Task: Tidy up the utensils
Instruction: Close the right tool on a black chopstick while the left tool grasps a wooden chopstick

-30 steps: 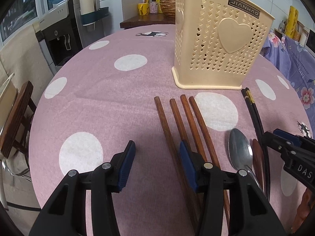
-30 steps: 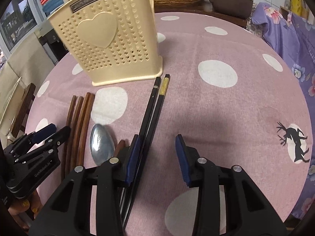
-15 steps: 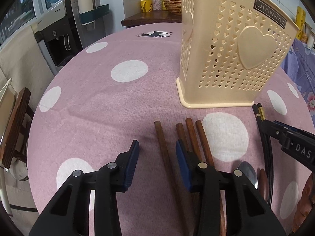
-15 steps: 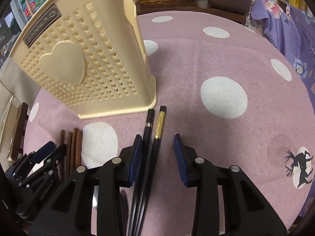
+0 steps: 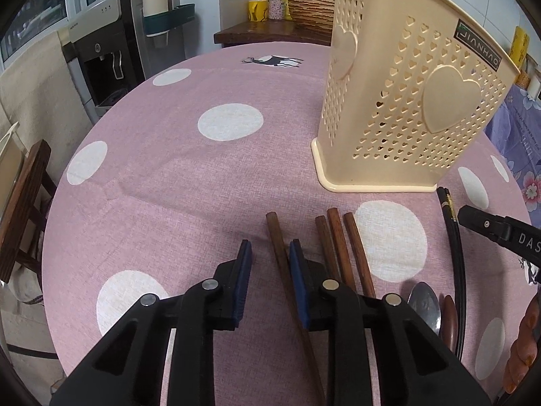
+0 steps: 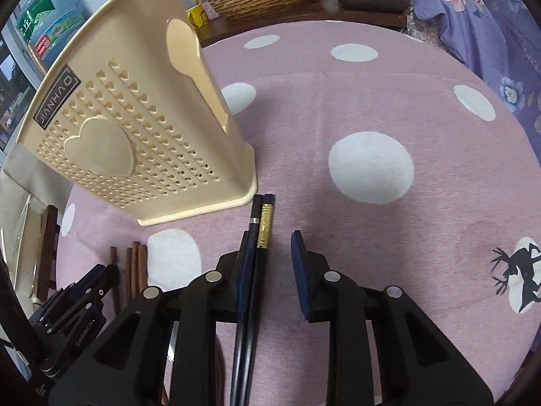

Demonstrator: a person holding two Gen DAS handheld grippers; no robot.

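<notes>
Left gripper (image 5: 269,264) open astride one brown chopstick (image 5: 279,247); right gripper (image 6: 270,253) open around black chopsticks (image 6: 258,237). Nothing lifted; holder (image 5: 402,108) ahead; all utensils remain on table.

Holder (image 5: 399,115) behind wooden chopsticks (image 5: 338,247) — spoon (image 5: 424,304), black chopsticks (image 5: 453,257) to right.

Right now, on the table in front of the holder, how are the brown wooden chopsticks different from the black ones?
The wooden chopsticks are reddish brown and plain; the black chopsticks are glossy, one with a gold band, the other a thin silver ring. There are four wooden sticks, one lying slightly apart, against two black ones side by side. The left gripper straddles the separated wooden stick; the right gripper straddles the black pair. Both sets lie flat, ends toward the cream utensil holder.
</notes>
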